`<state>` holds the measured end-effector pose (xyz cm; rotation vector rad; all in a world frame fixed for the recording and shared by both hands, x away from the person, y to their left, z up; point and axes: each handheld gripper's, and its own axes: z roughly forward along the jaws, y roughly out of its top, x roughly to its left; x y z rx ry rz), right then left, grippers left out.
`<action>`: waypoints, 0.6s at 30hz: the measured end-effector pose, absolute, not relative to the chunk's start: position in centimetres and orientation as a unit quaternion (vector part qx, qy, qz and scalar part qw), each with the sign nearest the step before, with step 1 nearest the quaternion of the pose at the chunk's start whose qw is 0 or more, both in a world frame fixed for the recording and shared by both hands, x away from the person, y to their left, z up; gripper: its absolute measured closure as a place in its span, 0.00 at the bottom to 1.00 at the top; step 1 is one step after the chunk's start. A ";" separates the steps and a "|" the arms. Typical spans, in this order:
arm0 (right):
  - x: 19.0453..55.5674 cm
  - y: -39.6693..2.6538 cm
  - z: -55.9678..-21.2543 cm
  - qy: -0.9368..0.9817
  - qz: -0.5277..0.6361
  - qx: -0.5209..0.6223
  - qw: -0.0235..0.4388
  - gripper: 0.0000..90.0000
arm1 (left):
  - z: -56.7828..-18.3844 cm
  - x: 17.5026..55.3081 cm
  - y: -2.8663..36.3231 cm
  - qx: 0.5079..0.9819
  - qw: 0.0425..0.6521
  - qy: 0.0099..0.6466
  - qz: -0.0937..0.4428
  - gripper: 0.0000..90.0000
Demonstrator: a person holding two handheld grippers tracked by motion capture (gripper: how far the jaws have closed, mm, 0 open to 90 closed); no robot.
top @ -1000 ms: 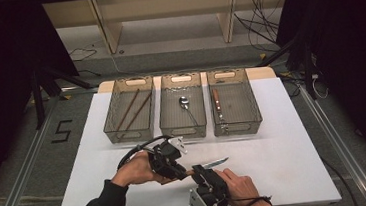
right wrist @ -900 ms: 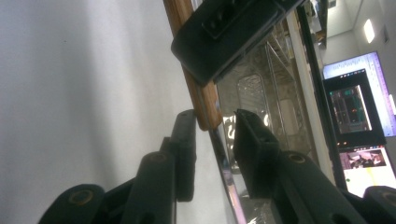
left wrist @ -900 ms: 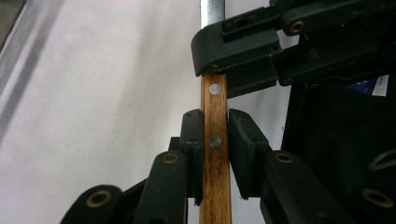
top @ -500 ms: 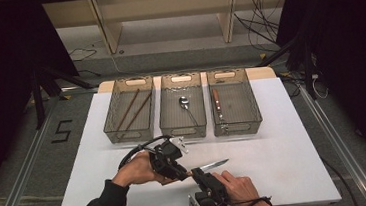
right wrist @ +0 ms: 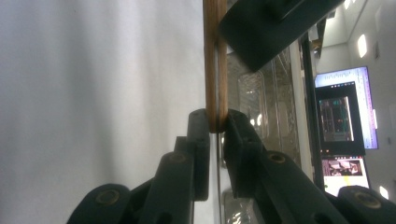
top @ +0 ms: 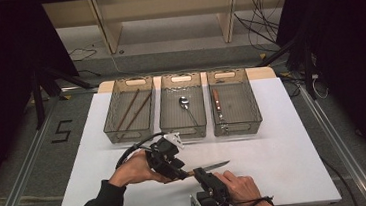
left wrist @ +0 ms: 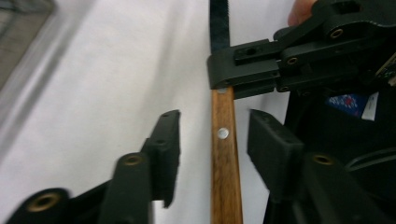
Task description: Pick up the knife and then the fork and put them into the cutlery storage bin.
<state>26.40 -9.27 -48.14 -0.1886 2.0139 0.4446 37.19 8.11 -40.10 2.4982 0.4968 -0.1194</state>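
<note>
1. right gripper (top: 203, 174) clamps the knife (top: 211, 167) at the handle's blade end, just above the table (top: 284, 139).
2. left gripper (top: 177, 170) has just been opening, jaws wide, handle between them untouched.
3. risk: one grip only; knife could pivot and drop.

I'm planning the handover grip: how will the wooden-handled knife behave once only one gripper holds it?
The knife looks stiff, so it should not sag. The right gripper pinches the handle near the blade, which probably limits tipping. The flat handle seems unlikely to roll, though smooth wood might slip between the fingers. The left gripper stands open around it.
</note>
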 end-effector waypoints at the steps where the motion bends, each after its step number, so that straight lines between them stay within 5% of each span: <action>1: 26.5 -9.4 -48.1 0.836 0.184 -0.078 0.511 0.91 | -39.8 37.2 8.4 0.933 0.300 0.194 -0.038 0.52; 13: 27.6 -11.7 -45.2 0.847 0.217 -0.007 0.485 0.91 | -36.0 37.1 13.9 0.877 0.406 0.251 0.050 0.36; 18: 29.1 -13.7 -42.3 0.854 0.271 0.075 0.438 0.91 | -35.9 36.7 15.7 0.859 0.428 0.269 0.078 0.33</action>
